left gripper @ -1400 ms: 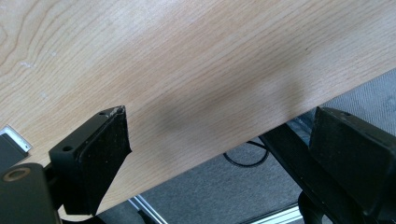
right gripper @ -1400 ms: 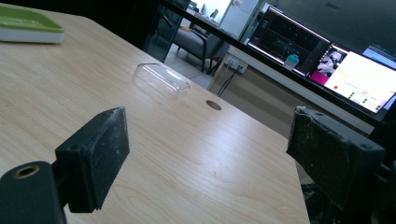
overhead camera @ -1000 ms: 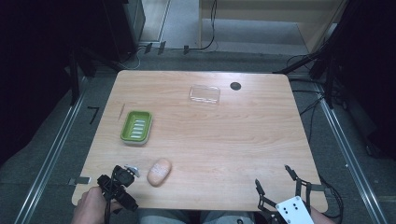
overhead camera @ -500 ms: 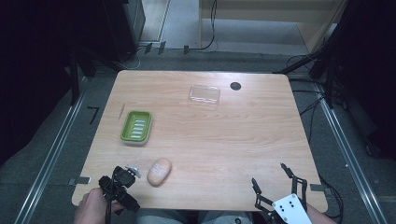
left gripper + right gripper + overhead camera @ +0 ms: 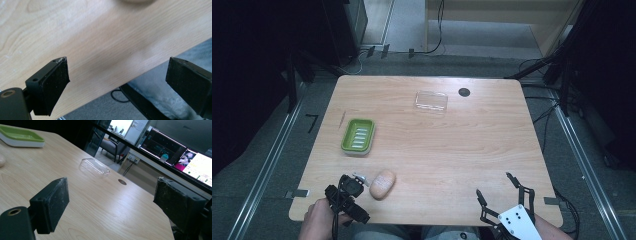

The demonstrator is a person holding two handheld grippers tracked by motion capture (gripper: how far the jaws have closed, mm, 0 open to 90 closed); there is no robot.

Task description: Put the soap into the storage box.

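Hovering at table's point(image 5: 452, 150) near edge, left hand-held gripper point(image 5: 358, 178) w/ jaws wide apart, nothing between; soap bar point(image 5: 382, 184) lies just beside it near the near-left corner. Right hand-held gripper point(image 5: 502, 196) also open, empty, near-right corner. Recommend: square jaws across bar's short width, lower, close gently; green dish point(image 5: 358, 136) by left edge likely destination.

text: none legible | labels: none | monitor screens point(image 5: 175, 150): too small to read
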